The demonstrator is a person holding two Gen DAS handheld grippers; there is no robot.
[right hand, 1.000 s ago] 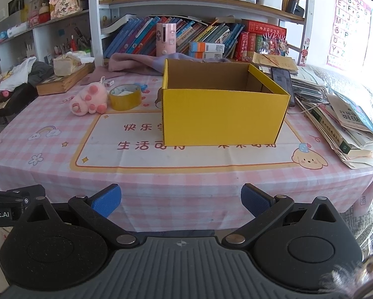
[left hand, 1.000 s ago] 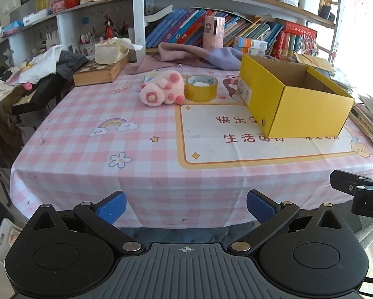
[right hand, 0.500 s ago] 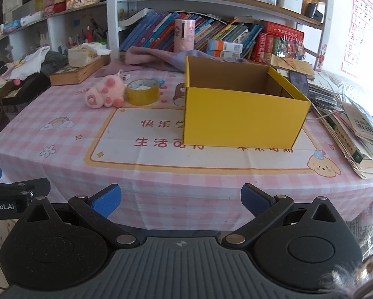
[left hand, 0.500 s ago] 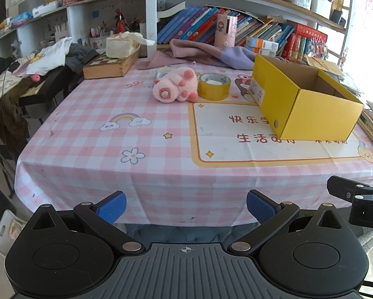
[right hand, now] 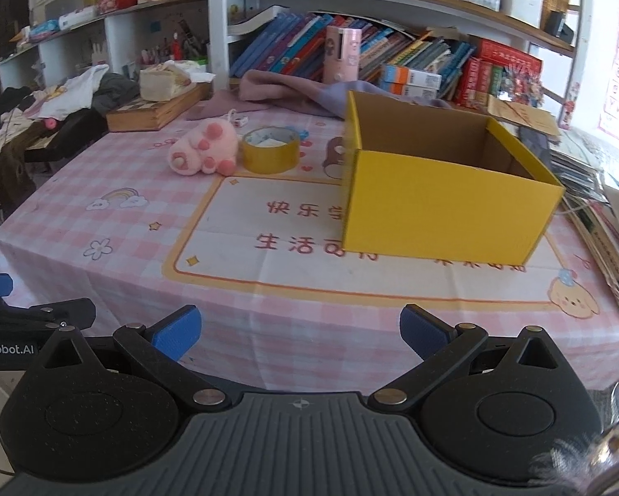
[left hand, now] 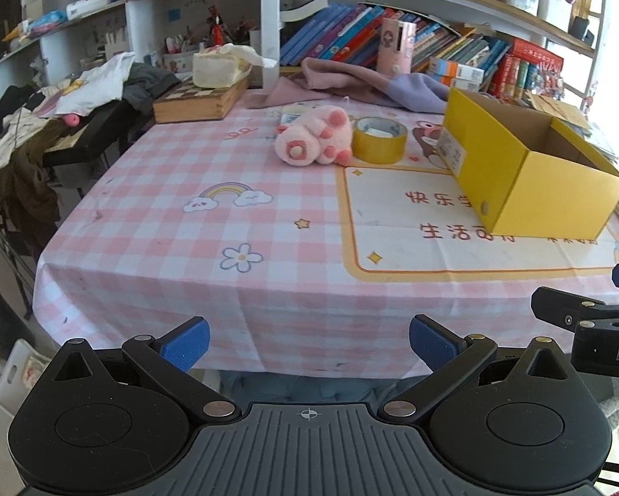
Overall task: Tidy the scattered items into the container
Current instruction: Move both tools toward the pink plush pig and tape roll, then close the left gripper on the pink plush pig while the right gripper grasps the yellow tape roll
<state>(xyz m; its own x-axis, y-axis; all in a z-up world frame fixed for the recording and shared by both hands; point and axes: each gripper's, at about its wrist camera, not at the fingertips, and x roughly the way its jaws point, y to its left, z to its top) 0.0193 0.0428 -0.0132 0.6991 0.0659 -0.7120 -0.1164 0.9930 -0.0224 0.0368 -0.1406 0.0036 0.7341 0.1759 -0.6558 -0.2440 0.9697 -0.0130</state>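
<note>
Yellow cardboard box (right hand: pixel 446 202), open-topped, on the pink checked tablecloth (left hand: pixel 194 223); its floor is hidden behind the near wall. Pink plush toy (left hand: pixel 311 136) lies touching a roll of yellow tape (left hand: pixel 377 140), left of the box. Left gripper (left hand: pixel 307 341) and right gripper (right hand: pixel 297 330) hover at the near table edge, fingers spread, empty.

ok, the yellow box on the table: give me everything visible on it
The yellow cardboard box is open-topped with no lid in view, yellow outside, plain brown inside, and what shows of its inside looks empty. It sits upright on the printed mat of the pink checked tablecloth, with a white label and a small round hole on its left end wall. The tape roll lies apart, to its left.
</note>
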